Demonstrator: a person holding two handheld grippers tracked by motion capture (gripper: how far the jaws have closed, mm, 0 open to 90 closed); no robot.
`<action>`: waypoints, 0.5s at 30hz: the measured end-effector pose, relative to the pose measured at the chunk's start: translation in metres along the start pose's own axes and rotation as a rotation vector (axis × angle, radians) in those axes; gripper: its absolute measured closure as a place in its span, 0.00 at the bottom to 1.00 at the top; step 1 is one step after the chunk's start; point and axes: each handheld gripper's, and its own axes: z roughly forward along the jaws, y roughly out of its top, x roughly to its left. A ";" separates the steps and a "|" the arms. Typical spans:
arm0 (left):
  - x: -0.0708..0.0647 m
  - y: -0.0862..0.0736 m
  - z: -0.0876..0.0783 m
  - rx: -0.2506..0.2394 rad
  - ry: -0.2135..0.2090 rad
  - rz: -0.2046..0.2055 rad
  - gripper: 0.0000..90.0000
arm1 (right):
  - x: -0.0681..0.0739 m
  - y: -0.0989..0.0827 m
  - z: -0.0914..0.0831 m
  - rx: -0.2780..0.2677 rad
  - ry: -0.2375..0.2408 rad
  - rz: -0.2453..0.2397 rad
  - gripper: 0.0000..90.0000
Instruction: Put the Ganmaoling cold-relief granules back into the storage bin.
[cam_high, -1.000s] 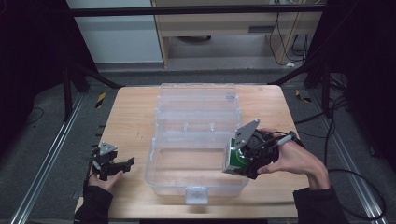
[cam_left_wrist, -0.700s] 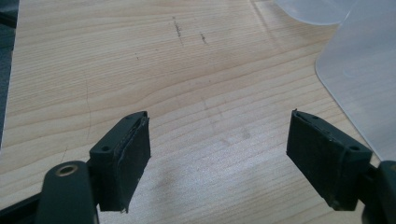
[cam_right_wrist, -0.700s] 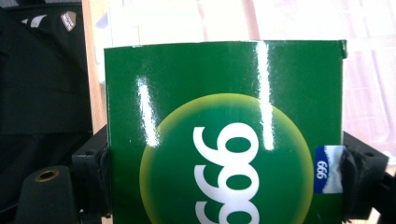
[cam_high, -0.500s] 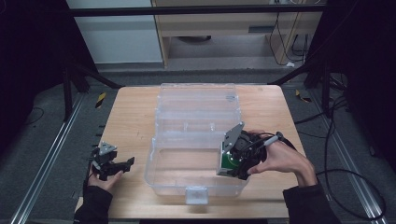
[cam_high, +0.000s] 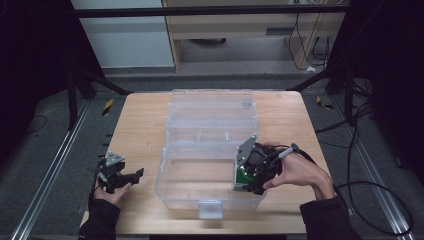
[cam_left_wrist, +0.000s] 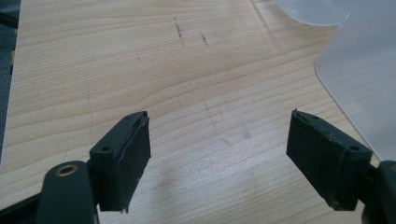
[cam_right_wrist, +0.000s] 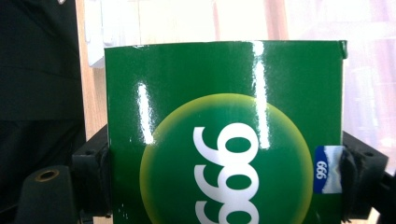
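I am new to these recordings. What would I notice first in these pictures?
First, the clear plastic box standing open in the middle of the wooden table. Next, the right gripper holds a glossy green carton at the box's right side, while the left gripper rests open on the table's left.

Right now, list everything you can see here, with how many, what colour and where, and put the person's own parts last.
Table: one, light wood, centre of the high view.
Storage box: one, clear plastic, lid open, middle of the table.
Carton: one, green with a yellow-edged circle and white digits, clamped in the right gripper over the box's near right corner.
Cabinet: one, pale wood, beyond the table.
Cables: several, black, on the floor at right.
Left gripper: one, black, jaws wide apart and holding nothing, low over the table's near left.
Right gripper: one, black with a grey plate, shut on the carton.
Hands: two, dark sleeves, at the bottom edge.
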 end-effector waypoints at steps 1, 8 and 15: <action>0.000 0.000 0.000 0.000 0.000 0.000 0.24 | -0.001 -0.003 0.004 -0.002 0.009 0.005 0.18; 0.000 0.000 0.000 -0.002 0.002 -0.003 0.24 | -0.001 -0.004 0.012 0.013 0.029 0.006 0.18; 0.000 0.000 0.000 -0.001 0.001 -0.001 0.24 | -0.001 -0.004 0.015 0.018 0.042 0.002 0.18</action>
